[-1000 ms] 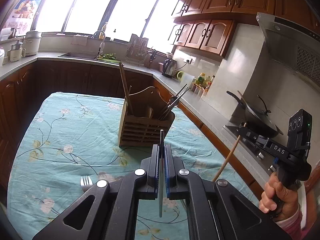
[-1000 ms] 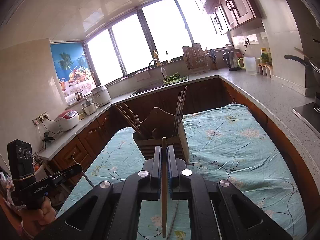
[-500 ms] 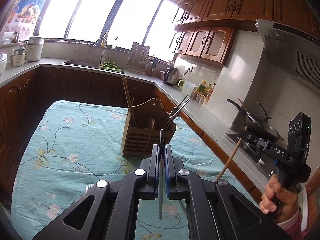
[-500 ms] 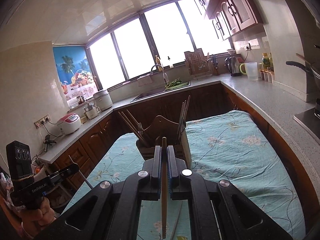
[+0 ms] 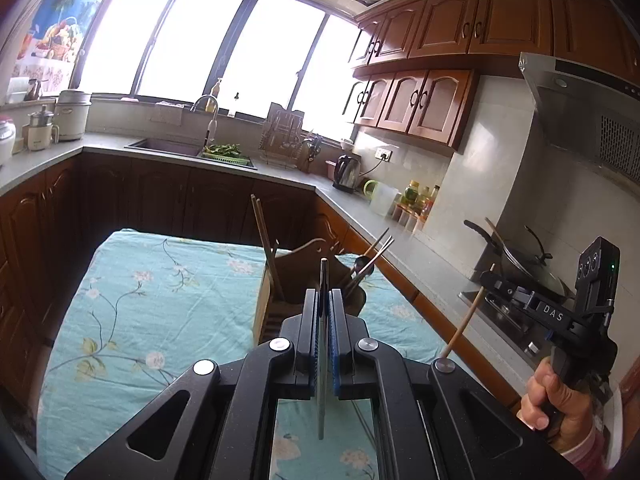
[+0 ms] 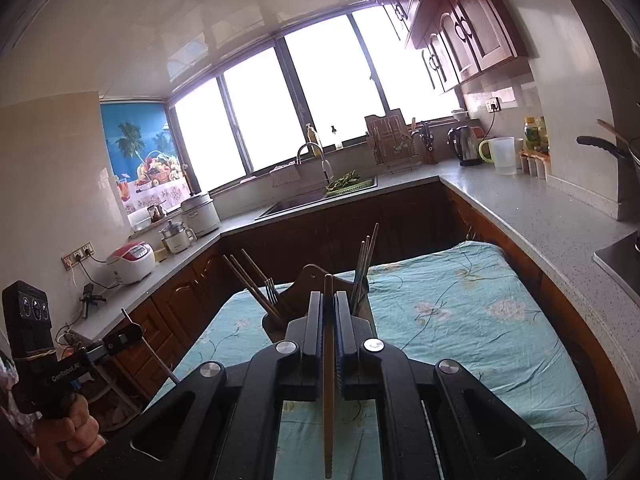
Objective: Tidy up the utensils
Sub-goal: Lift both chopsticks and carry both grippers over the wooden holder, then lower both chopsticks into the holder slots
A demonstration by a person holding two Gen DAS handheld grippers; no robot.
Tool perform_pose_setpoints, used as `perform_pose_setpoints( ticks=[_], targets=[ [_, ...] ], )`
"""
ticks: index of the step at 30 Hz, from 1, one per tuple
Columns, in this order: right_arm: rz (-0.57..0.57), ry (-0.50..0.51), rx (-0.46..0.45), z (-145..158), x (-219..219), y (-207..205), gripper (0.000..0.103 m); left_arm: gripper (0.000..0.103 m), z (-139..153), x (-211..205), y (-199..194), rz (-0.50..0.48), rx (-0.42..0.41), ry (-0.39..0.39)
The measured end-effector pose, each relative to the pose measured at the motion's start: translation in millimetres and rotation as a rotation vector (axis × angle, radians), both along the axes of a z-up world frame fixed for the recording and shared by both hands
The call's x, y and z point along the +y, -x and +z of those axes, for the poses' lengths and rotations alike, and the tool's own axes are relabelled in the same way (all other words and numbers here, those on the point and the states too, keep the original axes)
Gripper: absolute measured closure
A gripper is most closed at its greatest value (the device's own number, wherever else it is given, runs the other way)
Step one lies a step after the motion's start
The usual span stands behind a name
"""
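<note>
We hold one thin utensil in each hand above the table with its floral cloth (image 5: 132, 320). Our left gripper (image 5: 325, 300) is pinched on a slim metal utensil (image 5: 322, 344), seen edge-on, so we cannot tell which kind. Our right gripper (image 6: 329, 304) is pinched on a wooden chopstick (image 6: 328, 380). The wooden utensil holder (image 5: 296, 280) stands on the cloth just ahead of both, already carrying chopsticks, a fork and a ladle in its compartments. The risks, as we judge them: each piece is gripped along a narrow edge and could pivot or slip as we tip it downward; the tips could catch on the holder's raised back or the sticks already leaning there; and with both hands converging on one small holder, the grippers may knock together or tip it over.
</note>
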State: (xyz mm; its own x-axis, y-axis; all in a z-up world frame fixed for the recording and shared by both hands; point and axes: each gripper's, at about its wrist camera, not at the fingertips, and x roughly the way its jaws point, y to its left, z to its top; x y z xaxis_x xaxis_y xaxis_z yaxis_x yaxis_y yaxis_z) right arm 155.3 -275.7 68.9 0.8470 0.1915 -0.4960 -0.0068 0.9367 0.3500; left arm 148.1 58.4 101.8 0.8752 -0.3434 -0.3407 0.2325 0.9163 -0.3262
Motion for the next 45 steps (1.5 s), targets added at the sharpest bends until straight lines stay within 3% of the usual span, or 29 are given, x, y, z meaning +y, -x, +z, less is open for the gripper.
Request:
perform_pose_setpoints(
  ticks=[9, 16, 25, 35, 41, 45],
  targets=[
    [-0.037, 0.011, -0.086, 22, -5, -51, 0.098, 0.101, 27, 0, -57, 0.029, -0.092, -0.012],
    [-0.078, 0.007, -0.166, 35, -10, -92, 0.098, 0.101, 33, -4, -102, 0.077, -0.154, -0.024],
    [-0.094, 0.018, -0.19, 9, -5, -125, 0.098, 0.101, -9, -21, -147, 0.116, -0.149, -0.003],
    [-0.111, 0.007, -0.152, -41, -4, -121, 0.098, 0.101, -62, -48, -181, 0.115, -0.079, -0.014],
    [-0.101, -0.011, -0.069, -65, -6, -123, 0.098, 0.1, -74, -44, -194, 0.109, -0.014, -0.006],
    [-0.095, 0.002, -0.056, -65, -7, -121, 0.098, 0.1, -72, -41, -198, 0.107, -0.014, -0.002]
  ],
)
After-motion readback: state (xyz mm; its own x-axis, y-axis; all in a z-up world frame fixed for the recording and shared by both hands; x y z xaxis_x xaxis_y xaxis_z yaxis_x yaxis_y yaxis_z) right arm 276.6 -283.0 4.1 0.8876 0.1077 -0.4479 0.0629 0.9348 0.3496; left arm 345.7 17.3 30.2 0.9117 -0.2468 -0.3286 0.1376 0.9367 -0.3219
